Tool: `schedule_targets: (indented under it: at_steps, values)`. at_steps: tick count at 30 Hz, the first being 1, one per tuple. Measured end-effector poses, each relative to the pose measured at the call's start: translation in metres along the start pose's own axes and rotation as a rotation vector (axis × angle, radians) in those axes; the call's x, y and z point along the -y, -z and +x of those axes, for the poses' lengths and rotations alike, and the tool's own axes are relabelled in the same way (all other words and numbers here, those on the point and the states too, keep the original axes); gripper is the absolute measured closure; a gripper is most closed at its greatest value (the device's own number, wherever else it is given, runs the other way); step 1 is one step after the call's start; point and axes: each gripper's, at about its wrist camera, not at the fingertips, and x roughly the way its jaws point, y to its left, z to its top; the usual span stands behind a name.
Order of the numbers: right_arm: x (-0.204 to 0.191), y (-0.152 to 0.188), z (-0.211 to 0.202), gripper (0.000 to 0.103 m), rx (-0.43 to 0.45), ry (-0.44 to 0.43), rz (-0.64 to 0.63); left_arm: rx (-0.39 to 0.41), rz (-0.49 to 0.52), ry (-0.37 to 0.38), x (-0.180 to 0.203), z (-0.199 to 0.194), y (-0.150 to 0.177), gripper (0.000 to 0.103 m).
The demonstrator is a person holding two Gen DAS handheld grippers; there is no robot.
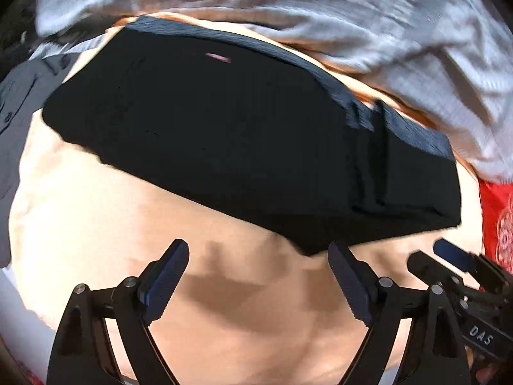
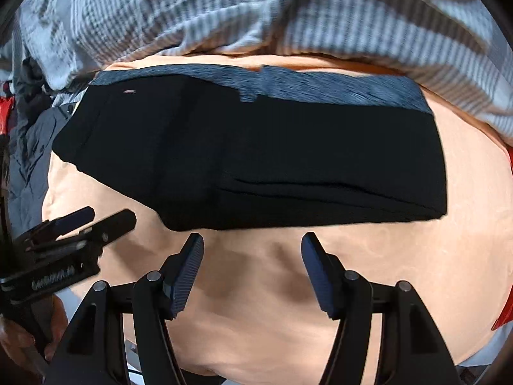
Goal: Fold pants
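The black pants point(image 1: 243, 134) lie folded into a thick flat rectangle on a peach cloth point(image 1: 96, 211); they also show in the right wrist view point(image 2: 256, 154), with a grey-blue ribbed band point(image 2: 336, 91) along the far edge. My left gripper point(image 1: 258, 253) is open and empty, just short of the pants' near edge. My right gripper point(image 2: 253, 243) is open and empty, also just short of the near edge. The right gripper shows at the lower right of the left wrist view point(image 1: 445, 256). The left gripper shows at the lower left of the right wrist view point(image 2: 96, 218).
A crumpled grey-blue striped garment point(image 2: 256, 9) lies behind the pants. A dark grey buttoned garment point(image 2: 32, 134) lies at the left. Red patterned fabric point(image 1: 498, 218) shows at the right edge.
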Motion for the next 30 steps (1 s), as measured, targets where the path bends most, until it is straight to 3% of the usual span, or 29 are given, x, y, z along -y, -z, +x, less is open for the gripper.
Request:
schedule_targets:
  at_steps: [10,13,17,22,30]
  values:
    - [-0.037,-0.018,0.011,0.035,-0.014,0.008,-0.05,0.102,-0.247,-0.014,-0.103,-0.013,-0.035,0.014]
    - [-0.043,-0.021,0.017,0.035,-0.022,0.013,-0.06,0.099,-0.301,-0.03,-0.123,-0.005,-0.042,0.014]
    - [-0.054,-0.026,0.027,0.035,-0.031,0.013,-0.081,0.065,-0.389,0.018,-0.141,0.008,-0.044,0.014]
    - [-0.075,-0.039,0.041,0.035,-0.025,0.007,-0.123,0.108,-0.441,0.098,-0.154,0.011,-0.047,0.014]
    - [-0.094,-0.047,0.059,0.035,-0.032,-0.011,-0.159,0.176,-0.516,0.309,-0.166,0.024,-0.053,0.014]
